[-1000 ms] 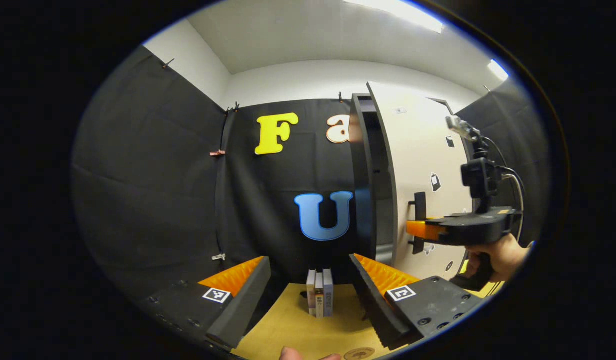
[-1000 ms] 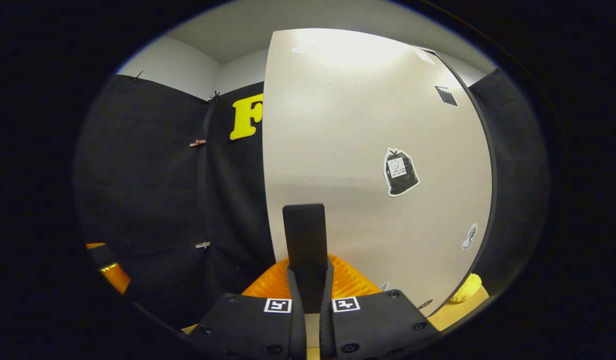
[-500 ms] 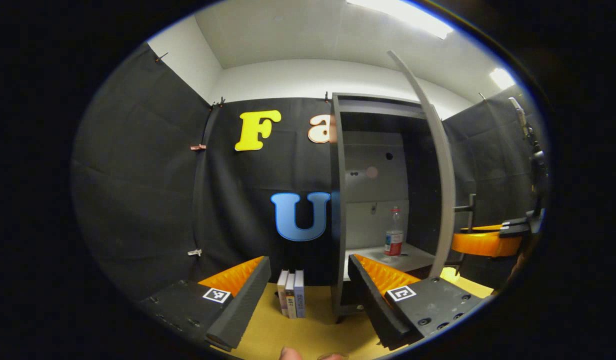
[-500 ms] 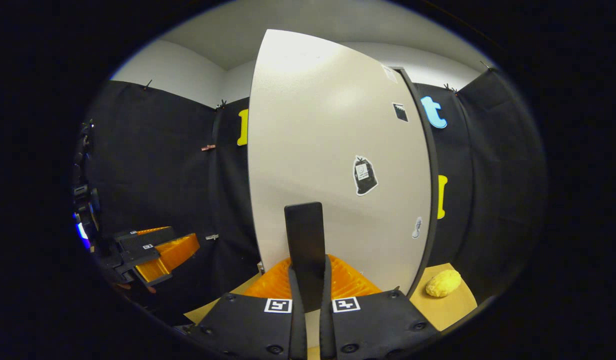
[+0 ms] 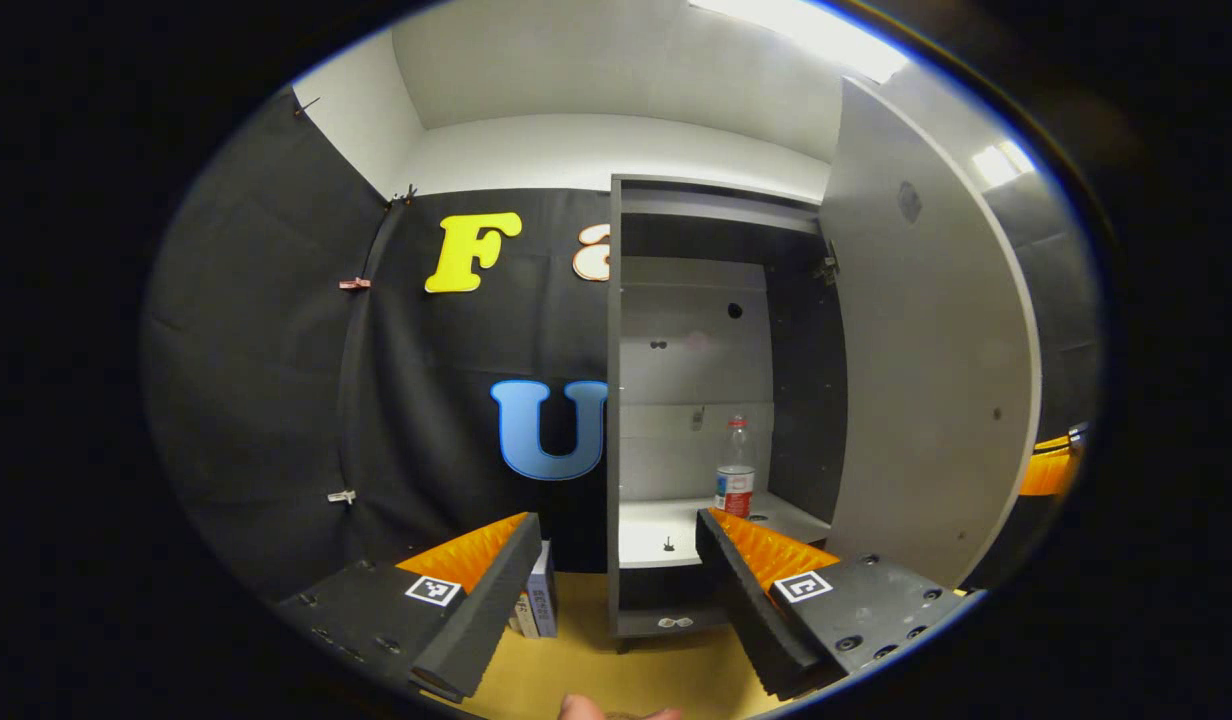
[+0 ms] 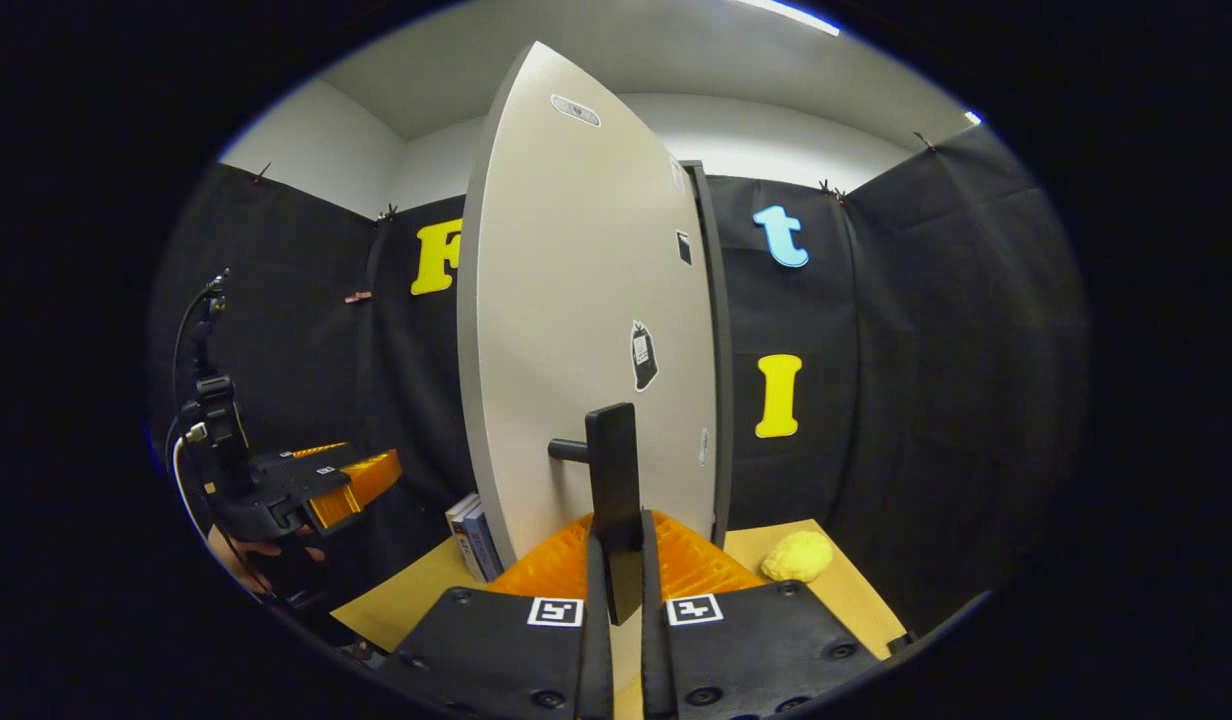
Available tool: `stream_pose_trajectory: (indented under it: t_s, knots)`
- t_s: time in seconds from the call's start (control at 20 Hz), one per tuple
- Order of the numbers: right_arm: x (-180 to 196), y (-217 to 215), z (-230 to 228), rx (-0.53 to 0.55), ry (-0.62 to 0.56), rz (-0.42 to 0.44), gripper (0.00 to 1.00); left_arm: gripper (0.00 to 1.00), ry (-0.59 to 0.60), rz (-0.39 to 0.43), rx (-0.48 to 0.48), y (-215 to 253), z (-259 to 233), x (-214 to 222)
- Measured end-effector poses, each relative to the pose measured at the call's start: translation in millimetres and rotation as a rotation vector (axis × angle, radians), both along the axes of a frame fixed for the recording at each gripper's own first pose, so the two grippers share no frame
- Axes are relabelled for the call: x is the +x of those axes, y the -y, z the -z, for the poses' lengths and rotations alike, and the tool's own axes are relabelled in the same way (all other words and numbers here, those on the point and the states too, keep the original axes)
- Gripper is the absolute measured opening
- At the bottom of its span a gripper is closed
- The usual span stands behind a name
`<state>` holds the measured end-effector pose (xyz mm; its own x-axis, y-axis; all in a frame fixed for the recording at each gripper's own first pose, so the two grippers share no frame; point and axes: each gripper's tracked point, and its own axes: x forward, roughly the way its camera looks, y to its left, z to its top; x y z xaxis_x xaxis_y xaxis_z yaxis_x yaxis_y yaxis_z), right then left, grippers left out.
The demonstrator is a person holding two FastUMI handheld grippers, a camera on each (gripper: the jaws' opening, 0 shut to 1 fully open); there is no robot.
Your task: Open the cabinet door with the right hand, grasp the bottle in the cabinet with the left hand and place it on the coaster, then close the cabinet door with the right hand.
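Door [image 6: 576,330] has swung wide since a second ago; our right gripper [image 6: 616,590] fingers still pinch its handle [image 6: 613,480]. Bottle [image 5: 735,478] now exposed, upright on the cabinet shelf [image 5: 656,530]. Left gripper [image 5: 616,590] fingers spread, clear to reach in.

the cabinet door [image 6: 586,330] is pale grey-beige outside, with small black-and-white stickers [image 6: 643,356] and a black handle [image 6: 613,480]. the cabinet [image 5: 696,400] is light grey inside with dark side walls and a white shelf [image 5: 666,530]. the bottle [image 5: 735,480] is clear with a red label. the bench [image 6: 856,590] is tan. a yellow sponge [image 6: 798,556] sits on it. books [image 5: 538,603] are white and blue-grey.
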<state>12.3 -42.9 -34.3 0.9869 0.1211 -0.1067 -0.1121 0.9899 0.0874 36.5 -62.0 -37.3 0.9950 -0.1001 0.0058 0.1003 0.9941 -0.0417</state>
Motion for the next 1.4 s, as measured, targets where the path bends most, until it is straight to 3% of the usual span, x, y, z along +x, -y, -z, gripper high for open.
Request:
stream_pose_trajectory:
  t_s: [0.35, 0.5, 0.55, 0.6, 0.9, 0.95, 1.0, 1.05, 1.1, 1.15, 1.3, 1.4]
  knots:
    - [-6.1, 55.8, -1.6, -0.008, 0.002, 0.062, 0.17, 0.99, -0.008, 0.005, 0.008, 45.8, -0.3, 24.7]
    - [-4.8, 80.5, -1.9, -0.030, -0.003, 0.084, 0.11, 0.97, 0.009, 0.036, 0.021, 77.6, -6.6, 39.0]
    - [-5.4, 85.8, -1.8, -0.023, -0.006, 0.088, 0.22, 0.98, 0.016, 0.045, 0.027, 87.8, -6.9, 44.3]
    - [-3.4, 90.2, -2.0, -0.015, -0.006, 0.089, 0.11, 0.98, 0.019, 0.055, 0.032, 99.1, -7.7, 49.8]
    - [-2.8, 96.8, -4.2, -0.039, 0.008, 0.034, 0.11, 0.98, 0.026, 0.113, 0.027, 156.5, -4.1, 87.0]
    - [-6.2, 96.0, -5.1, -0.056, 0.014, 0.034, 0.11, 0.99, 0.023, 0.122, 0.021, 163.5, -2.1, 93.4]
    - [-9.1, 96.8, -7.3, -0.063, 0.022, 0.032, 0.22, 0.98, 0.021, 0.129, 0.017, 169.9, -0.8, 100.0]
    - [-11.3, 98.8, -10.2, -0.060, 0.029, 0.030, 0.11, 0.98, 0.017, 0.132, 0.018, 174.5, 2.2, 108.2]
    - [-19.6, 99.1, -15.4, -0.043, 0.041, 0.014, 0.21, 0.98, 0.015, 0.132, 0.020, 178.4, 4.3, 115.6]
    - [-21.3, 99.3, -18.9, -0.023, 0.051, 0.003, 0.15, 0.99, 0.013, 0.133, 0.023, 181.3, 7.6, 124.0]
    - [-23.7, 132.8, -20.5, 0.012, 0.073, 0.053, 0.45, 0.99, 0.004, 0.132, 0.027, 190.8, 16.5, 150.2]
    - [-19.8, 155.7, -21.1, 0.037, 0.084, 0.124, 0.56, 0.98, -0.009, 0.132, 0.022, 196.3, 24.6, 168.7]
